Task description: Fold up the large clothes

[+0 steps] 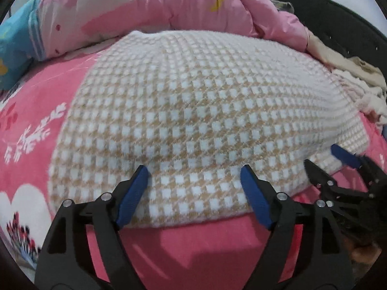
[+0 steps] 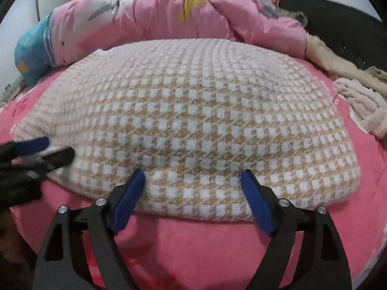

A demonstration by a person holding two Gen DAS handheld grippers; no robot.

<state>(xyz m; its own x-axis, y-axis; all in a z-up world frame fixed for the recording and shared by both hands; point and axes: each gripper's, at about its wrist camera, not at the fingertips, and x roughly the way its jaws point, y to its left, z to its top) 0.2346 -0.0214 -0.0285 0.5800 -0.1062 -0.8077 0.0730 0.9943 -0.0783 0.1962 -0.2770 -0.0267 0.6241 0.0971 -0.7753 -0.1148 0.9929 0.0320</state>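
A fluffy knit garment [image 1: 193, 101] [image 2: 193, 111] in a white and tan check lies flat on a pink bedsheet [image 1: 193, 241] [image 2: 193, 246]. My left gripper [image 1: 194, 170] hangs open over the garment's near edge, towards its left end, with its blue pads [image 1: 134, 193] spread wide and only flat fabric under the gap. My right gripper [image 2: 192, 174] stands open the same way over the near edge further right. Each wrist view also catches the other gripper at the side: the right gripper [image 1: 333, 159] and the left gripper [image 2: 55, 147].
A crumpled pink quilt [image 1: 169, 7] [image 2: 193, 14] with a blue end [image 1: 17, 41] lies along the back of the bed. Beige clothes [image 1: 358, 77] [image 2: 358, 96] are piled at the right beside a dark headboard [image 1: 326, 14]. The sheet shows white printed patterns [image 1: 29, 140] at the left.
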